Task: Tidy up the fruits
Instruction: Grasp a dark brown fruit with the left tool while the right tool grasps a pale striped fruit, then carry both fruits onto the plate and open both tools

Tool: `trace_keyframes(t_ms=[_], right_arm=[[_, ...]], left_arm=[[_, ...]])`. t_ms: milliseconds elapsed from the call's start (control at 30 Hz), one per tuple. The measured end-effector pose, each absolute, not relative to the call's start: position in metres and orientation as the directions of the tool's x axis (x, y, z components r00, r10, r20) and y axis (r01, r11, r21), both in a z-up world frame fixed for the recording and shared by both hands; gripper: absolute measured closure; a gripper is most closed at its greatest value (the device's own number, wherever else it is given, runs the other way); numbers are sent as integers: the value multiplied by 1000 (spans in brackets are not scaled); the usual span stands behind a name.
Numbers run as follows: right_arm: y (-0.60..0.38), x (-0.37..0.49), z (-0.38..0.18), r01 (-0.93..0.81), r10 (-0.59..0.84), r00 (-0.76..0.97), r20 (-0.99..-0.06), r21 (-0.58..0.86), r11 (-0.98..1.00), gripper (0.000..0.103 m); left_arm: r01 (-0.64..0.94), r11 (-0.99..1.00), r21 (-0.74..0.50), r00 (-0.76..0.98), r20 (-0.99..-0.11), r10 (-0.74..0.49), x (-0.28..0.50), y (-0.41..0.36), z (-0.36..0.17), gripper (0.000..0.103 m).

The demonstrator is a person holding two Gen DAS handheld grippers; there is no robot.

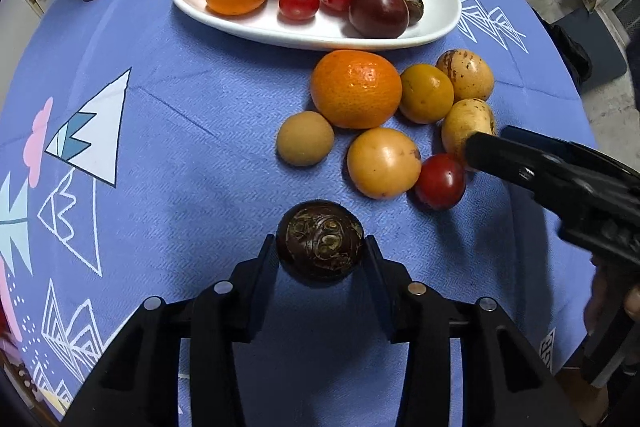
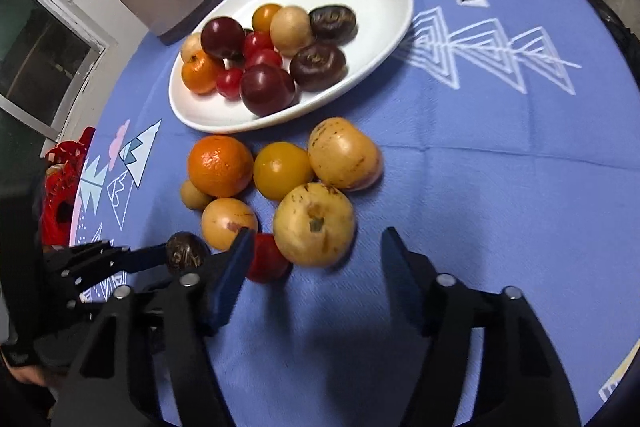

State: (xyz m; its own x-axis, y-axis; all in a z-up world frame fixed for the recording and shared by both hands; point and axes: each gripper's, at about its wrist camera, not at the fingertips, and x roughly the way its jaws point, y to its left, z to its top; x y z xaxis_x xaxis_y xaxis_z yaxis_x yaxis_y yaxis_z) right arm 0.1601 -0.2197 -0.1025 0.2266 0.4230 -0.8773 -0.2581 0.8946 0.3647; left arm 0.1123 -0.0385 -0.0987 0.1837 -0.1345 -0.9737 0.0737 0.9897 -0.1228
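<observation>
Two tools work at once over a blue-clothed surface [image 1: 192, 155]. On the left, the left tool [image 1: 320, 247] has its pads against both sides of a dark chestnut-like fruit [image 1: 320, 241] that sits on the cloth, apart from the loose pile; it looks clamped on it, so the pick is the step in hand. Next it needs a lift and a carry up to the white plate [image 1: 440, 23], with a drop in the bare part of the plate. To the right lies the pile: orange [image 1: 356, 89], pale round fruits, a red tomato [image 1: 440, 181]. Rightmost, the right tool [image 2: 316, 247] stands with fingers apart around a spotted yellow fruit [image 2: 314, 225], not yet pressing it. It should close without knocking the tomato beside it.
</observation>
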Motion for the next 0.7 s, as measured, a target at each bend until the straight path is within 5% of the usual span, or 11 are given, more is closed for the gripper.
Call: trace_keyframes(t_ms=[167,700], right_arm=[[-225,167,-116,-199,464,210,-860,427,882,59],[-256,152,-45,-246,542,309,-782,484,840,59]], left_arm=[[52,988,-142,182,-972,-149,114,-36,-98,60],[50,985,-164,308,-936,-171,119,-19,-39,60]])
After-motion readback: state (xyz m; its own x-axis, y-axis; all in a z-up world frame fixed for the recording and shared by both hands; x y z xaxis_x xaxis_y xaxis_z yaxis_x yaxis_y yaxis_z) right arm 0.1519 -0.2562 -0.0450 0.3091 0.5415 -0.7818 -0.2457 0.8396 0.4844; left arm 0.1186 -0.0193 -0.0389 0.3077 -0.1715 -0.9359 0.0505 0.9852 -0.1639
